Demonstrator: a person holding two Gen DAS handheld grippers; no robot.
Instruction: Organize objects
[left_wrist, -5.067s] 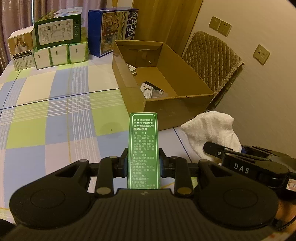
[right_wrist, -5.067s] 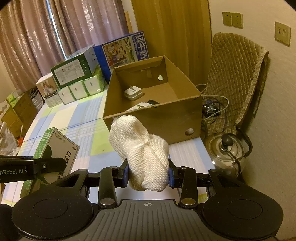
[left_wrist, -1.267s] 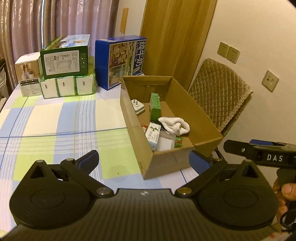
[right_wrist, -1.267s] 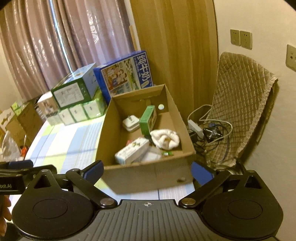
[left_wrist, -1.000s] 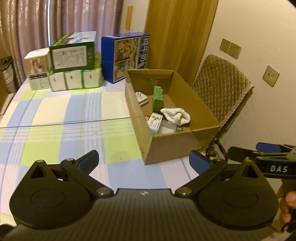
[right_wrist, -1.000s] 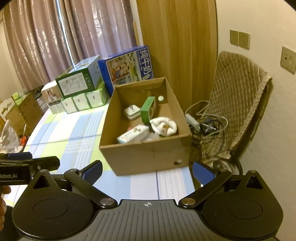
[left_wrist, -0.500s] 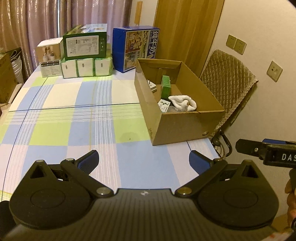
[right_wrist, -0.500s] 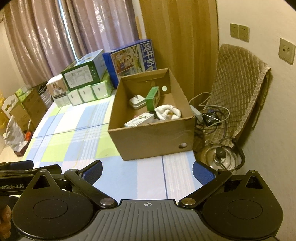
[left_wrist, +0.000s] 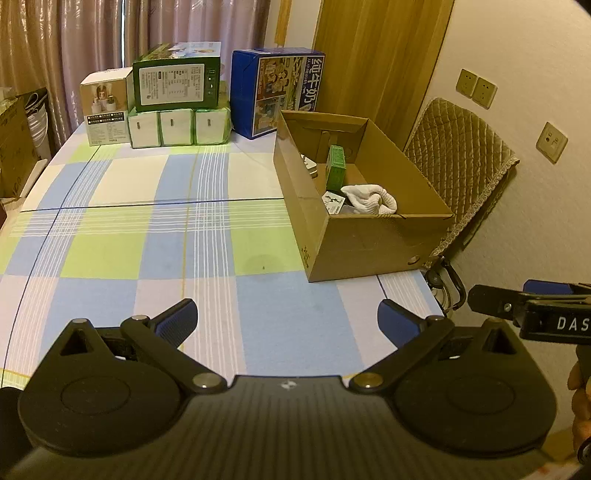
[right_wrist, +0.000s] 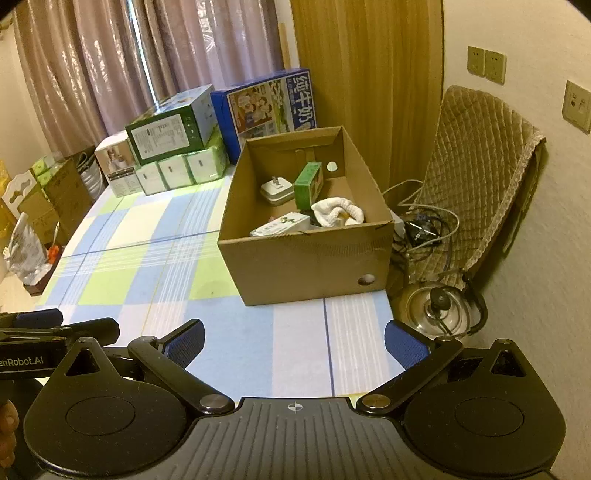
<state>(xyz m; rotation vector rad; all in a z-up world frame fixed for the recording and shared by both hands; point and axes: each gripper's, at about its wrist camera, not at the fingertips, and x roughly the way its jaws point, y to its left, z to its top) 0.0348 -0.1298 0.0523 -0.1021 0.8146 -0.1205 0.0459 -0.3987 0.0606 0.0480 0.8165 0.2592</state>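
An open cardboard box (left_wrist: 354, 243) (right_wrist: 306, 258) stands at the right side of the checked table. Inside it lie a white cloth (left_wrist: 371, 197) (right_wrist: 338, 212), an upright green carton (left_wrist: 335, 171) (right_wrist: 308, 184), a white charger (right_wrist: 277, 190) and a small white packet (right_wrist: 282, 225). My left gripper (left_wrist: 287, 325) is open and empty, well back from the box over the table's near edge. My right gripper (right_wrist: 293, 345) is also open and empty, pulled back in front of the box. Each gripper shows at the edge of the other's view.
Stacked cartons (left_wrist: 173, 96) and a blue milk box (left_wrist: 280, 92) line the table's far edge. A padded chair (right_wrist: 476, 177), cables and a kettle (right_wrist: 439, 310) sit to the right of the table by the wall. More boxes stand on the floor at left (right_wrist: 48, 195).
Both grippers let go of the green carton and the white cloth, which now lie in the box. Both have since drawn back from the box, so it looks smaller and farther.
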